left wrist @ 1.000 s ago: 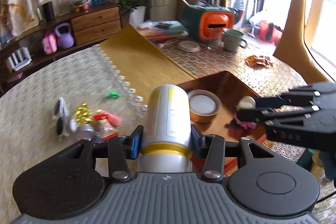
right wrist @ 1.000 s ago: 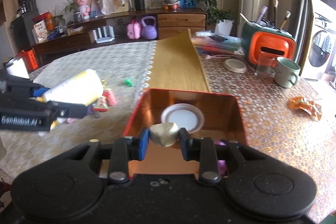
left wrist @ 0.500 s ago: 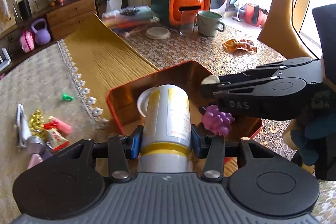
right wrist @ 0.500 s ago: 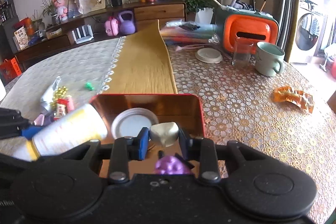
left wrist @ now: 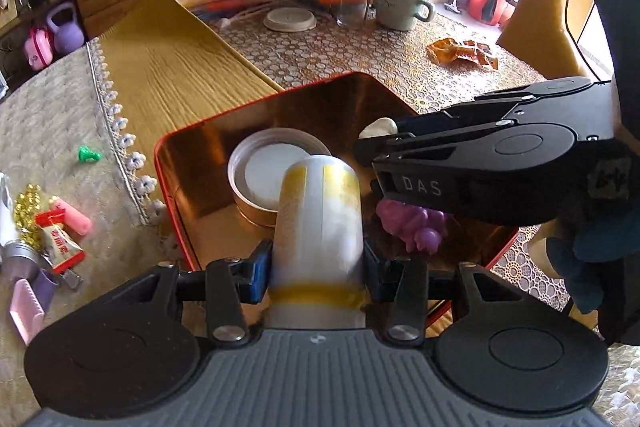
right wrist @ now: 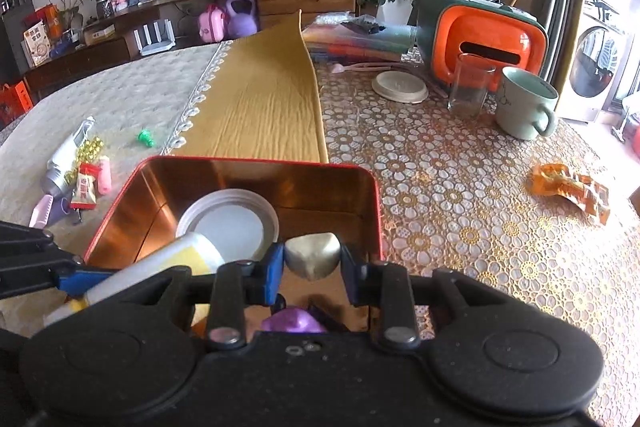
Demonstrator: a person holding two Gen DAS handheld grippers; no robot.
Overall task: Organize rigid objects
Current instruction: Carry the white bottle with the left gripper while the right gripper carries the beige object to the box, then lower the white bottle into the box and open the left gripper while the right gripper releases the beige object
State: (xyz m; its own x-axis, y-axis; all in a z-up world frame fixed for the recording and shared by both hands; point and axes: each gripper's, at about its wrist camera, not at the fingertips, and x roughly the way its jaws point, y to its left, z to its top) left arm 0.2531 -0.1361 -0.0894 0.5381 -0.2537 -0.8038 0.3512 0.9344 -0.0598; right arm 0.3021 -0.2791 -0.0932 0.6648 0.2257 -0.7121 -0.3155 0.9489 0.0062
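The white and yellow bottle (left wrist: 320, 215) hangs over the red tin (left wrist: 168, 163), clamped in the left gripper (left wrist: 316, 267), probably to join the white lid (left wrist: 260, 175) and purple toy (left wrist: 412, 223) inside. The right gripper (right wrist: 312, 275) grips a pale stone (right wrist: 312, 253) above the tin too. Both tilt steeply downward.

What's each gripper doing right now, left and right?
Left gripper: shut on the white and yellow bottle, over the red tin.
Right gripper: shut on the pale stone-like piece, over the same tin.
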